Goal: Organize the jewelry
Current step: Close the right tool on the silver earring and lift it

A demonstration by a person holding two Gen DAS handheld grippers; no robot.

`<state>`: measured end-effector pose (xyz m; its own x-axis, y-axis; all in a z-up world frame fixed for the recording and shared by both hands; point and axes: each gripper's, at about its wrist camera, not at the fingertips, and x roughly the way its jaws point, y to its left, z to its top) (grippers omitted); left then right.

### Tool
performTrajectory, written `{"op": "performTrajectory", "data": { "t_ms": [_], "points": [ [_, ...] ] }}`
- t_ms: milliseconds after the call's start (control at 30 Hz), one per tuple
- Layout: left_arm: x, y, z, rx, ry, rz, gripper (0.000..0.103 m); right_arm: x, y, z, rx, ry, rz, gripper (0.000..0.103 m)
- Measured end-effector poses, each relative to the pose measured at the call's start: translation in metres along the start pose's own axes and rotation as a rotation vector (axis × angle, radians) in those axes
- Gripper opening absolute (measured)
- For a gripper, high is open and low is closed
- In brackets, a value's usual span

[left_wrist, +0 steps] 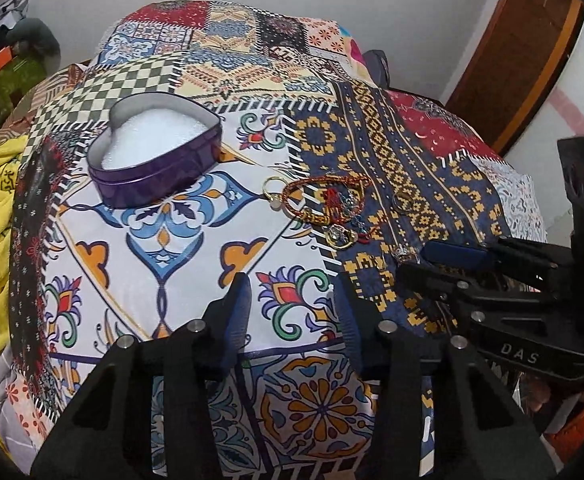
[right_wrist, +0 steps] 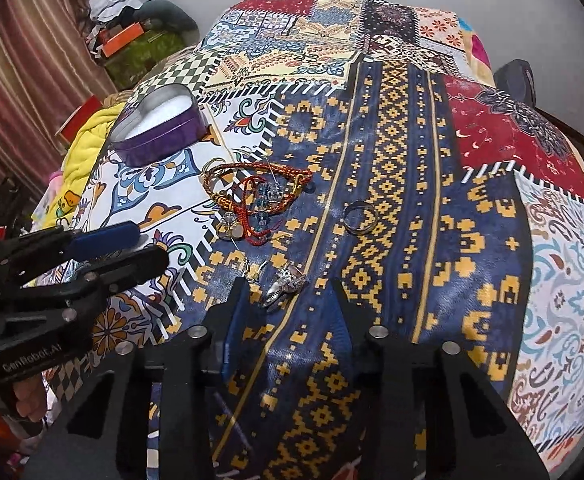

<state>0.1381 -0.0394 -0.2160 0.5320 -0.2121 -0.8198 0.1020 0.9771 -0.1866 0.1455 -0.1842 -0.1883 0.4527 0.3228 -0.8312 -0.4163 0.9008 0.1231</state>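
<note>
While no piece is yet lifted, the jewelry lies loose on the patterned quilt (right_wrist: 391, 160): a silver charm (right_wrist: 286, 286) just beyond the right gripper (right_wrist: 290, 294), a plain ring (right_wrist: 359, 216) farther off to the right, and a tangle of braided bracelets (right_wrist: 258, 196) with small earrings farther off to the left. The purple heart tin (left_wrist: 156, 156), lid off and lined in white, sits far left of the tangle and holds nothing that can be seen.

The right gripper stands with jaws spread, empty, the charm between its tips or just past them. The left gripper (left_wrist: 292, 288) is likewise spread and empty, near the quilt's white panel.

Judged step: pick up the charm. Lower the right jaws squarely over it, close on its body rather than its thin hook, and lift clear before crossing to the tin, avoiding the tangle.

Legible markings: "DAS" on the right gripper in the left view; "GenRobot.AI" on the left gripper in the right view.
</note>
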Motion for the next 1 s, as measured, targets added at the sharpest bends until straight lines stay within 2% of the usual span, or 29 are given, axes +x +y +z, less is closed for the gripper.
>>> {"op": "performTrajectory", "data": {
  "t_ms": [67, 267, 400, 467, 567, 767, 833, 1000],
  "points": [
    [0.003, 0.0, 0.0, 0.001, 0.009, -0.014, 0.036, 0.003, 0.001, 0.001, -0.007, 0.008, -0.007, 0.024],
    [0.01, -0.003, 0.003, 0.01, 0.014, -0.045, 0.035, 0.009, 0.003, 0.004, -0.028, 0.01, -0.026, 0.015],
    [0.016, -0.007, 0.007, 0.021, 0.017, -0.07, 0.033, 0.01, 0.002, 0.004, -0.02, -0.002, -0.023, 0.014],
    [0.02, -0.008, 0.01, 0.029, 0.019, -0.075, 0.027, 0.009, 0.003, 0.004, -0.019, -0.006, -0.026, 0.014],
    [0.026, -0.008, 0.014, 0.025, 0.025, -0.097, 0.023, 0.007, 0.0, 0.004, -0.002, -0.011, -0.017, 0.014],
    [0.03, -0.007, 0.021, 0.001, 0.04, -0.137, 0.021, -0.003, -0.009, 0.004, 0.019, -0.04, -0.022, 0.014],
    [0.028, -0.007, 0.022, -0.007, 0.041, -0.149, 0.017, -0.007, -0.012, 0.004, 0.03, -0.051, -0.017, 0.014],
    [0.03, -0.007, 0.025, -0.033, 0.036, -0.135, 0.009, -0.01, -0.016, 0.004, 0.053, -0.064, -0.008, 0.014]
  ]
}}
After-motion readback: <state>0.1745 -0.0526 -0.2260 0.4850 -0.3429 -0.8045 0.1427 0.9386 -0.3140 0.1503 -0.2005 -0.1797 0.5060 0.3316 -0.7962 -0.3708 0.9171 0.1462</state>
